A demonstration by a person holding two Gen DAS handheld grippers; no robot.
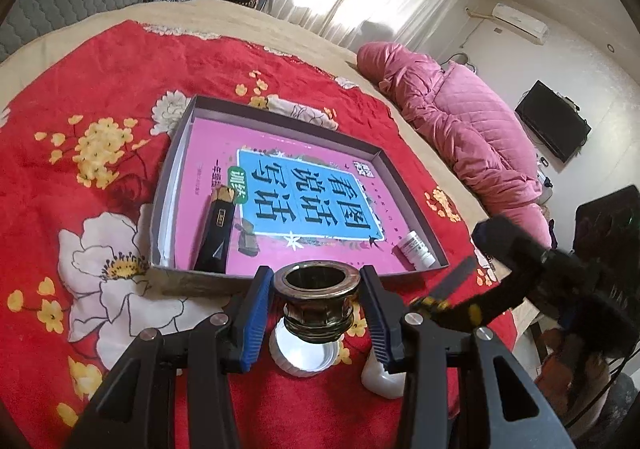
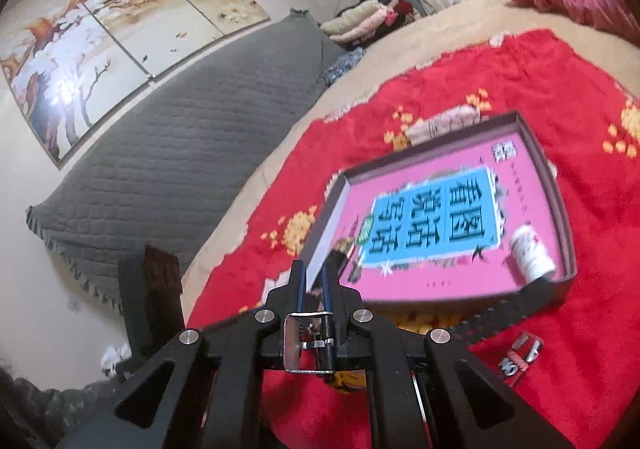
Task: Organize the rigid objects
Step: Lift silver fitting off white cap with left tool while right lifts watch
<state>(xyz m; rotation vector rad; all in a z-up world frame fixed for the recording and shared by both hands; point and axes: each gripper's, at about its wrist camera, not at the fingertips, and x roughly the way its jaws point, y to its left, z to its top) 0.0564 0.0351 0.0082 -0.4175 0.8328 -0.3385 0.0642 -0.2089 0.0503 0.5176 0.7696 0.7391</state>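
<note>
Ahead of my two tongs lies the red blanket (image 1: 100, 97) with the shallow box (image 1: 416, 185); a pink book (image 1: 320, 185) lies inside. My left tongs (image 1: 318, 301) clamp a brass cup (image 1: 318, 297) just before the box. My right tongs (image 2: 314, 281) are closed on a black belt (image 2: 496, 313) with buckle (image 2: 306, 341)
</note>
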